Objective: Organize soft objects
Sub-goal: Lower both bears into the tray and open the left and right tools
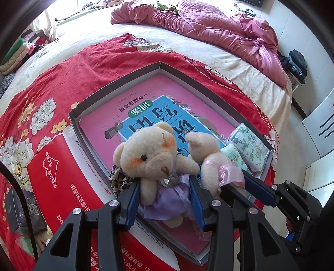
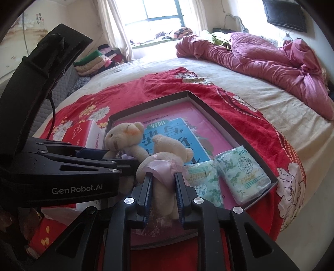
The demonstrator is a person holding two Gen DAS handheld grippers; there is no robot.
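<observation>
Over the box (image 1: pixel 117 84), each bear between fingers: purple-dressed bear (image 1: pixel 154 158) gripped left, pink-dressed bear (image 2: pixel 165 160) loosely right.

Light: bright daylight from the window (image 2: pixel 162 12), blown out white (curtains washed too).
Shadows: soft, faint on the bed (image 2: pixel 281 104).
Focus: sharp centre.
Edges: strong fisheye bending, dark corner vignette.

I see the shallow box (image 1: pixel 117 87) lying on a spread cloth (image 1: pixel 62 68) on the bed (image 1: pixel 240 68), with a book (image 1: pixel 150 116) flat inside it. Two teddy bears (image 1: pixel 154 150) (image 1: pixel 208 154) sit side by side at the box's near edge over the book, and two tissue packs (image 2: pixel 242 175) (image 2: pixel 205 179) lie in its near right corner. Left of the box stands a carton (image 1: pixel 68 166), and a heaped quilt (image 1: pixel 219 27) lies behind at the bed's far side.
</observation>
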